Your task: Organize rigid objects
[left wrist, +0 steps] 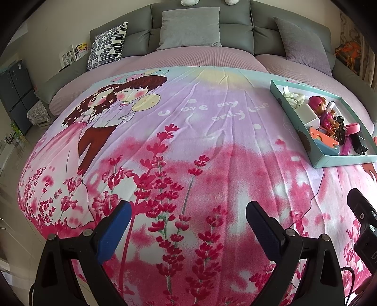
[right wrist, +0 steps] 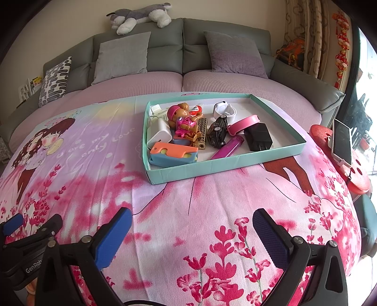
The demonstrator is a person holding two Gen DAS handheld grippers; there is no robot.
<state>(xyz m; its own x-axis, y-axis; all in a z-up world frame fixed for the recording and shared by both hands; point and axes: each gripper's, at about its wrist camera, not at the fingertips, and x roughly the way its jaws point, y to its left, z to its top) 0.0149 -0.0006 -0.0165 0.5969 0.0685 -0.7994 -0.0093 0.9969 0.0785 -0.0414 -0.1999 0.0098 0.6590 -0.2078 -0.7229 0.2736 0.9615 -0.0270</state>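
Left tool (left wrist: pixel 188 211) spread wide, nothing between its blue pads (left wrist: pixel 113 231), hovering over the pink floral blanket (left wrist: pixel 188 146). Right tool (right wrist: pixel 192 220) same: fingers wide apart, empty, above the blanket near its front edge. From the right wrist view the left tool's blue tip shows at the lower left; from the left wrist view part of the right tool's black body sits at the far right edge.

Ahead of the right tool, well apart from it, a shallow teal box (right wrist: pixel 212 168) lies on the blanket, and every rigid item is inside it. Left end: white charger (right wrist: pixel 159 136), with an orange and blue case (right wrist: pixel 174 154) at the front left corner. Middle: a toy figure with a pink cap (right wrist: pixel 180 115) lying over a gold patterned piece (right wrist: pixel 202 131). Next to those a black toy car (right wrist: pixel 218 131), a magenta stick-like item (right wrist: pixel 227 148) in front of it, a pink ring (right wrist: pixel 242 123) and a black plug adapter (right wrist: pixel 258 136) to the right. White piece (right wrist: pixel 223 109) at the back (can't tell what it is).

In the left wrist view the same box sits far right, away from the left tool.

Beyond the blanket: grey sofa (right wrist: pixel 165 47) with cushions, plush dog (right wrist: pixel 141 16) on top. Phone on a stand (right wrist: pixel 341 141) on a red stool (right wrist: pixel 358 179) at right.
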